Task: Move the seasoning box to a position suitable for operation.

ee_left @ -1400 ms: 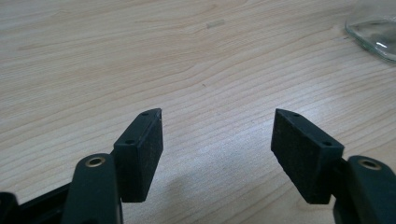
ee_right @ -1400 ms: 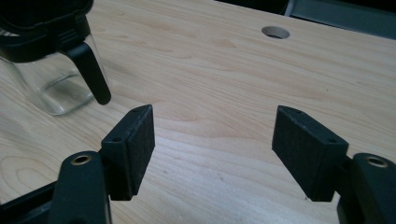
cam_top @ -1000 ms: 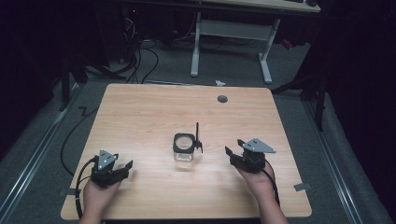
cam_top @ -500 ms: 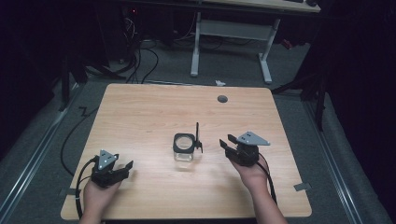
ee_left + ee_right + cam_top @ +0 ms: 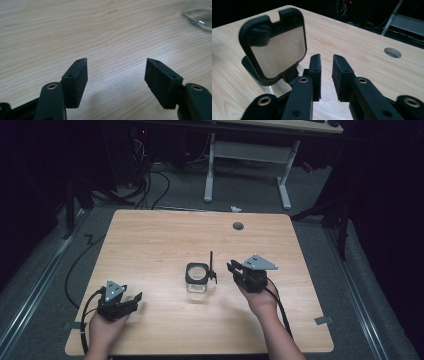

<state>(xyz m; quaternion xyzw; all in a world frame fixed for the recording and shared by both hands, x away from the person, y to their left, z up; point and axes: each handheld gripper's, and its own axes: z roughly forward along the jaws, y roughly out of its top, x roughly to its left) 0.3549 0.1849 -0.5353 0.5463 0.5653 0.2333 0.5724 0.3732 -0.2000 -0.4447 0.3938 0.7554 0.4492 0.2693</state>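
A small clear glass jar [image 5: 197,279] with a black square rim stands at the middle of the wooden table [image 5: 165,240]. Its black hinged lid [image 5: 212,267] is flipped up on the jar's right side. My right gripper [image 5: 232,267] sits just right of that lid, pointing at it. In the right gripper view the lid [image 5: 275,47] stands close ahead on the left, and the gripper [image 5: 327,60] has its jaws a narrow gap apart with nothing between them. My left gripper [image 5: 132,300] rests near the front left edge, open wide [image 5: 116,75] over bare wood. The jar [image 5: 198,15] shows at the top right there.
A round cable hole [image 5: 238,226] lies in the table's far right part, also visible as a hole [image 5: 392,52] beyond the right jaws. A white desk frame [image 5: 247,150] and floor cables [image 5: 150,180] lie behind the table. Cables trail from both grippers.
My right gripper has moved left and slightly forward, closing in on the jar's raised lid. The left gripper and the jar have stayed put.
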